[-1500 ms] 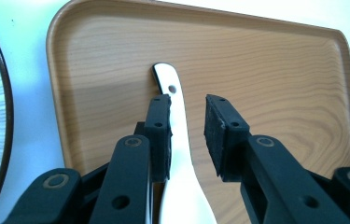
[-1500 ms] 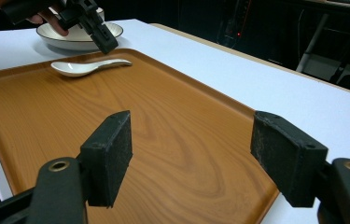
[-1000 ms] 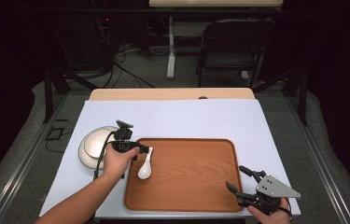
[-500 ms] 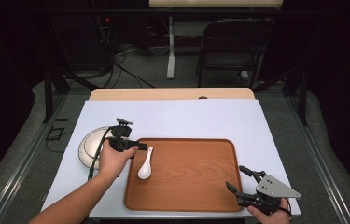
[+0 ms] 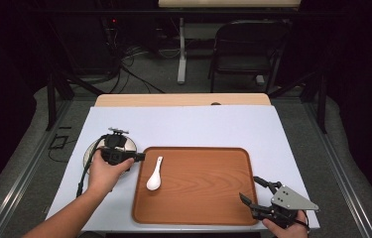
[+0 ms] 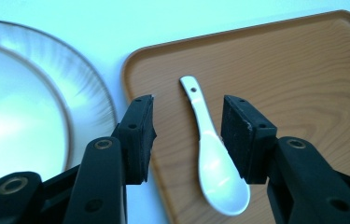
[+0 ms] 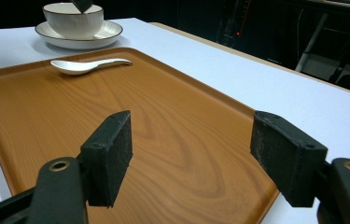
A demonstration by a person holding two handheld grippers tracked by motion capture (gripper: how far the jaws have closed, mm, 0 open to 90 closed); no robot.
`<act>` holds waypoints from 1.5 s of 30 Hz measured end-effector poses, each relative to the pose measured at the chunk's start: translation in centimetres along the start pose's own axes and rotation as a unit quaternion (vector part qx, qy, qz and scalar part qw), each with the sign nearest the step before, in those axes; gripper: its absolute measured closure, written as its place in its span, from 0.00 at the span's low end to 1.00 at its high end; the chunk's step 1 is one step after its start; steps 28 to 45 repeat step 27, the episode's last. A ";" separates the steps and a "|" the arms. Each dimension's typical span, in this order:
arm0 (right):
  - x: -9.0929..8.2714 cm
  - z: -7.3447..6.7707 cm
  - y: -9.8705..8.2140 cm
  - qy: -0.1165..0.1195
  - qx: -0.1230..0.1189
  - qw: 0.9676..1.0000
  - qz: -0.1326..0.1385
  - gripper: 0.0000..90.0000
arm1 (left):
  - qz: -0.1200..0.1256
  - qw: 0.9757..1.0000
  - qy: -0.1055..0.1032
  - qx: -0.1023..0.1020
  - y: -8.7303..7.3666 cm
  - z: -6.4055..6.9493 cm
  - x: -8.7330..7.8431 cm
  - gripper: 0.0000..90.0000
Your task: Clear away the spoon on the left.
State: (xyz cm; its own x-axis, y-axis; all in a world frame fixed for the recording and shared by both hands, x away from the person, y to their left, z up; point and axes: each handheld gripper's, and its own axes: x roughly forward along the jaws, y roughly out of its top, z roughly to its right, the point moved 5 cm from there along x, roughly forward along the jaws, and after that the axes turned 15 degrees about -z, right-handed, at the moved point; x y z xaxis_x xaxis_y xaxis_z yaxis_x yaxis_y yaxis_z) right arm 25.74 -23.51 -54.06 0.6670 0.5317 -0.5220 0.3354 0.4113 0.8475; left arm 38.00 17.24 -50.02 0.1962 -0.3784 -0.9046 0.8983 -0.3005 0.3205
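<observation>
Left hand-held gripper [image 5: 139, 156]: lifted off the white ceramic spoon [image 5: 154, 174] since earlier, jaws just opening, spread, empty. Spoon: lying at left end of brown wooden tray [image 5: 208, 208]. Right hand-held gripper [image 5: 254, 194]: spread, empty, over tray's near right corner.

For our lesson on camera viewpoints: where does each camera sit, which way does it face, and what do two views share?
High view: above the table's near edge, facing forward and down; forearm, left gripper, right gripper.
Left gripper view: on that gripper, looking down past open jaws at the spoon.
Right gripper view: low, looking across the tray to the bowl.
All share spoon and tray.
</observation>
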 end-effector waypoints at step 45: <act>0.1 0.0 0.0 -0.003 -0.003 1.000 -0.001 0.32 | 0.029 0.999 0.019 0.014 -7.4 -1.7 -0.8 0.60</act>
